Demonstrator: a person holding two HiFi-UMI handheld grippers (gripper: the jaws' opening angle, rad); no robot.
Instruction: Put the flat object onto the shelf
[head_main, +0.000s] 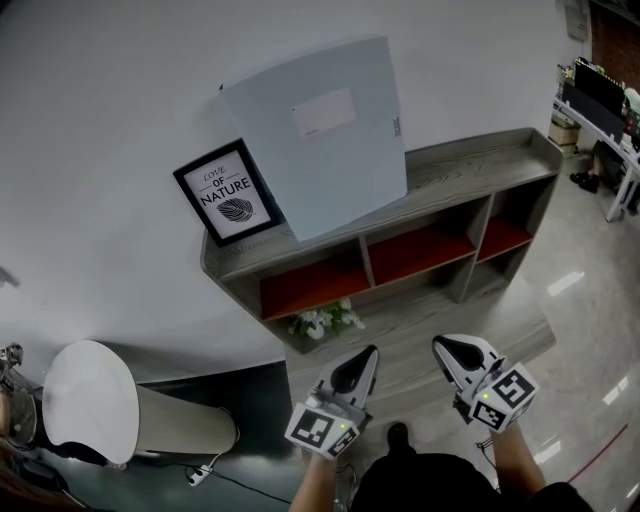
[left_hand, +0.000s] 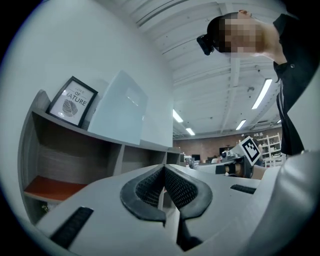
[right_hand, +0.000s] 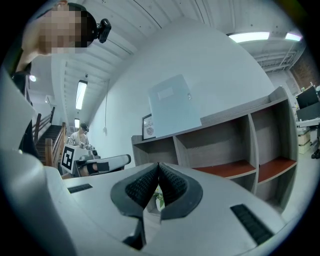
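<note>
The long grey wood-grain shelf unit (head_main: 470, 165) with red-floored compartments runs diagonally across the middle of the head view. On its top, in the upper centre of the frame, stands the task's thing, a large pale blue-grey flat panel (head_main: 320, 140). It rests on its lower edge and leans back against the white wall. That edge runs along the length of the shelf top, so the panel's broad face looks out toward the person (it appears to be placed already). Just beside its lower left corner stands a small black-framed leaf print (head_main: 228, 192); I cannot tell whether the two touch.

The relation that matters is how far the panel is from the tools. It lies well apart from both, up and ahead of them, with the open compartments between. Both tools sit low in the bottom centre of the head view. The left gripper (head_main: 366, 354) is more nearly under the panel's lower edge, while the right gripper (head_main: 446, 348) is off toward the bottom right. I judge the left the nearer, though only slightly.

Both pairs of jaws are closed together with nothing between them (the green glimpsed past the right pads is a distant plant on the floor). If any nudge is needed, it calls for a reach forward and up.
</note>
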